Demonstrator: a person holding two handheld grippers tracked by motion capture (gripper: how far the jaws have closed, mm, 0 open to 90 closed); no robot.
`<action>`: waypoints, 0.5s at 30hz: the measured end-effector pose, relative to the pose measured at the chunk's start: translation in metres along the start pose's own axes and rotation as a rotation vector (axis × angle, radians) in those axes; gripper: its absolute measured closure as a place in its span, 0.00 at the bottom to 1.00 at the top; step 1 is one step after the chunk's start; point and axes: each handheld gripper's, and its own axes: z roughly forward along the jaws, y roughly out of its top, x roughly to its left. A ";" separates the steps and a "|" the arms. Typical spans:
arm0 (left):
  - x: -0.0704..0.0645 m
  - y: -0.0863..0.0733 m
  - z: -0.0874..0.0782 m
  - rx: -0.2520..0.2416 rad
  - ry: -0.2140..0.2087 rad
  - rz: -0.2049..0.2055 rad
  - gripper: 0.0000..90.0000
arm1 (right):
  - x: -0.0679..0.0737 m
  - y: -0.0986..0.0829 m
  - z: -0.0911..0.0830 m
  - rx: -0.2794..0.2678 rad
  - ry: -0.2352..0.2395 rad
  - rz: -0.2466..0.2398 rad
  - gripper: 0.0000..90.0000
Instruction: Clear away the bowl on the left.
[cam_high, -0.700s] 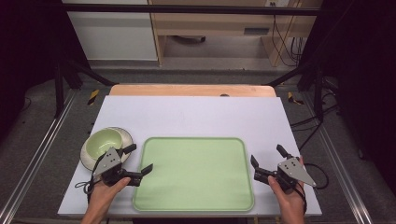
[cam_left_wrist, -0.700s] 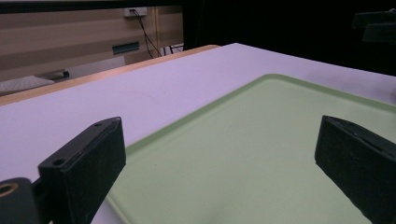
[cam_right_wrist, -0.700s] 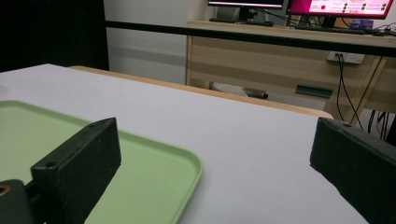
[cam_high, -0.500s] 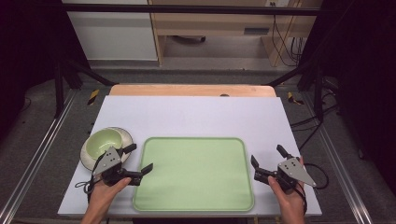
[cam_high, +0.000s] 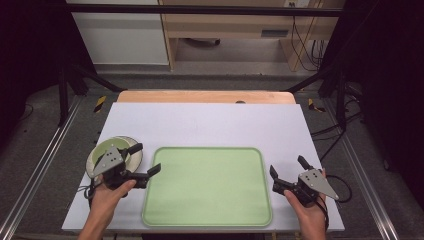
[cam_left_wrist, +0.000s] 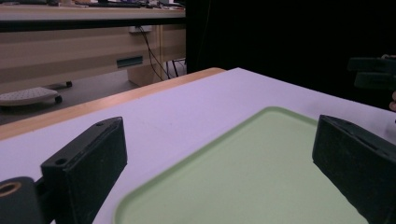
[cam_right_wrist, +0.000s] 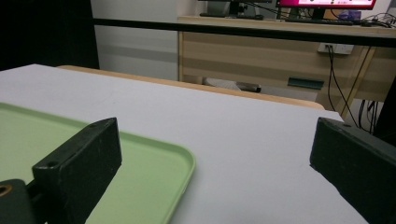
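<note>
Black jaws on the left gripper (cam_high: 144, 159) stand wide apart and hold nothing; it sits over the left edge of the one green tray (cam_high: 207, 186), with one jaw above the tray's rim. One pale green bowl (cam_high: 101, 150) lies right under and behind this gripper, maybe touching it, though that is hard to tell. The right gripper (cam_high: 288, 168) is also spread open and empty, just beside the tray's right edge, over the white table (cam_high: 210, 122). Two grippers, one tray, one bowl.

Bright even table light, dark surroundings, soft focus
</note>
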 end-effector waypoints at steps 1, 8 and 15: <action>0.006 0.007 0.001 0.013 0.004 0.013 0.04 | -0.001 0.000 0.000 -0.002 -0.003 0.007 0.03; 0.026 0.042 0.013 0.043 0.056 0.093 0.05 | -0.002 0.000 0.000 0.005 -0.018 0.012 0.03; 0.048 0.049 -0.012 0.090 0.198 0.096 0.05 | 0.004 0.000 0.003 0.017 -0.006 -0.002 0.03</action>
